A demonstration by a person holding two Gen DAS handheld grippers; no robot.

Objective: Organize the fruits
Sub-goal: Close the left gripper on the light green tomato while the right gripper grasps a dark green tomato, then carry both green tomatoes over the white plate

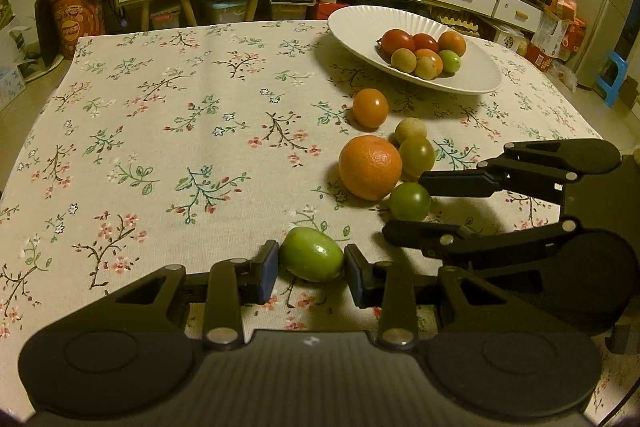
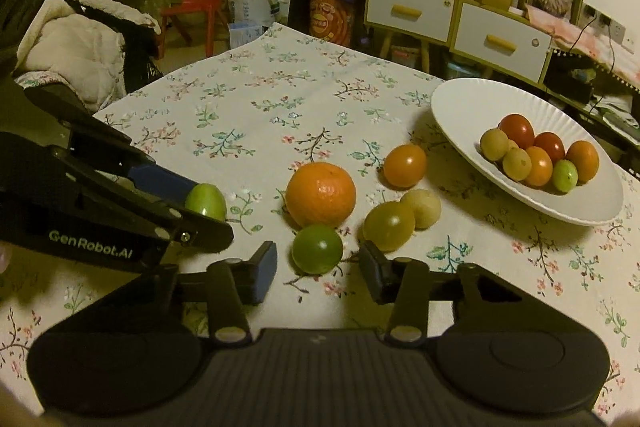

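Green jujube (image 1: 311,254) sits pinched in my left gripper (image 1: 311,269) — my right gripper (image 2: 318,267) spread around a green tomato (image 2: 317,249).

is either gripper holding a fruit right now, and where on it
The left gripper clamps the green oval fruit by its two ends, against the tablecloth. The right gripper is open around a green tomato, not gripping.
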